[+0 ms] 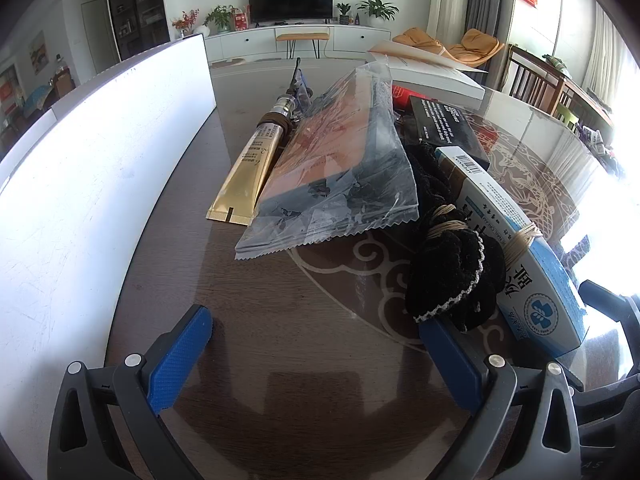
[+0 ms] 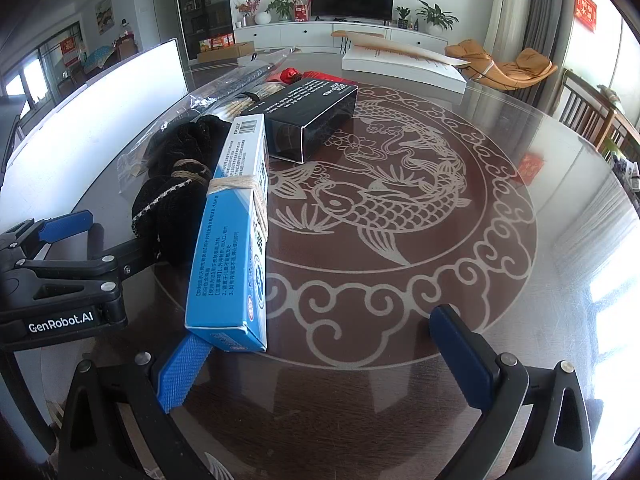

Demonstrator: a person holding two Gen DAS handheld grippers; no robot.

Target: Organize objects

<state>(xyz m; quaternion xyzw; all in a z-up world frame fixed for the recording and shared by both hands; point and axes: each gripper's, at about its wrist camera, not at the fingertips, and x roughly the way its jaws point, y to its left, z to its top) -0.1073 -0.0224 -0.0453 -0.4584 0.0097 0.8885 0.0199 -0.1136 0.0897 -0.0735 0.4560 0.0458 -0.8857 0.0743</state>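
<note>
A blue and white box (image 1: 524,256) wound with twine lies on the glass table, also in the right wrist view (image 2: 232,248). A black scrunchie bundle (image 1: 452,264) lies against its left side (image 2: 172,200). A clear plastic packet (image 1: 340,168), a gold tube (image 1: 252,168) and a black box (image 2: 312,120) lie beyond. My left gripper (image 1: 316,344) is open and empty, its right finger (image 1: 452,356) beside the scrunchie. My right gripper (image 2: 324,348) is open, its left finger (image 2: 184,368) at the blue box's near end.
A white board (image 1: 80,184) stands along the table's left side. A white book (image 2: 404,64) lies at the far edge. A red item (image 2: 290,75) sits behind the black box. The table has a carp pattern (image 2: 384,200).
</note>
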